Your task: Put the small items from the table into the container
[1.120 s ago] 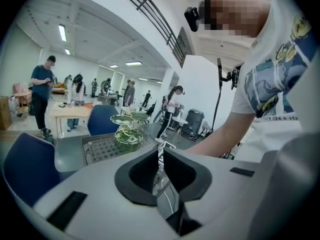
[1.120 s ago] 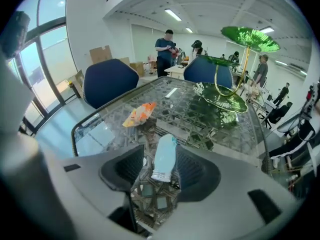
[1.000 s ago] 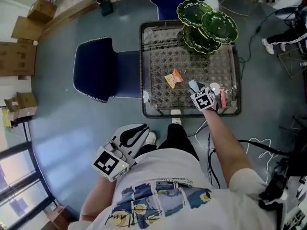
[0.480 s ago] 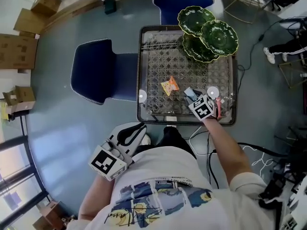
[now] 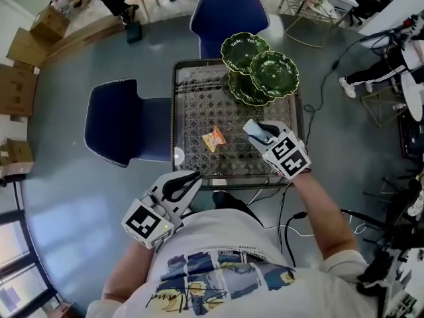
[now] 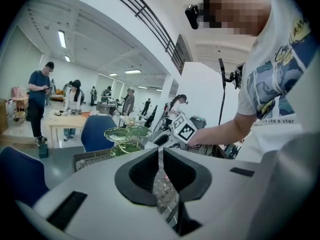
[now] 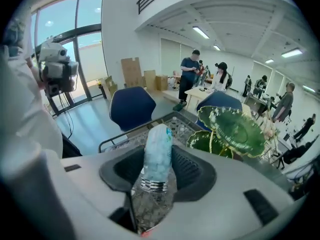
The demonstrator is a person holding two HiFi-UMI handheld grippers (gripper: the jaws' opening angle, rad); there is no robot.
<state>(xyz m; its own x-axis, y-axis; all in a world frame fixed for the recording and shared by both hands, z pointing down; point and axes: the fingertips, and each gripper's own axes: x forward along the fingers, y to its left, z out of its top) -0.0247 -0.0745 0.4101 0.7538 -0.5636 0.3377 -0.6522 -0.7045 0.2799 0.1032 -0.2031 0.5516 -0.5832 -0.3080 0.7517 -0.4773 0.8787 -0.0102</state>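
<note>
Pale-blue foil, the packet (image 7: 158,151) is pinched by one end in our right tongs (image 5: 260,131), just short of the green tiered dish (image 5: 273,73). If that grip is thin, we judge it could slip or miss a tier and drop onto the counter (image 5: 192,111). Our left tongs (image 5: 182,185), well away from the dish, are clenched on nothing.

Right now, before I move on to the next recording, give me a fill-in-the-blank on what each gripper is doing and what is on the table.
1. The right gripper has its jaws shut on a packet coloured pale ____.
2. The left gripper is off the table, near the person's body, with its jaws ____.
3. The snack packet lying on the table is ____ in colour.
4. The green tiered dish stands at the table's ____ end from the person.

Missing words: blue; shut; orange; far.
</note>
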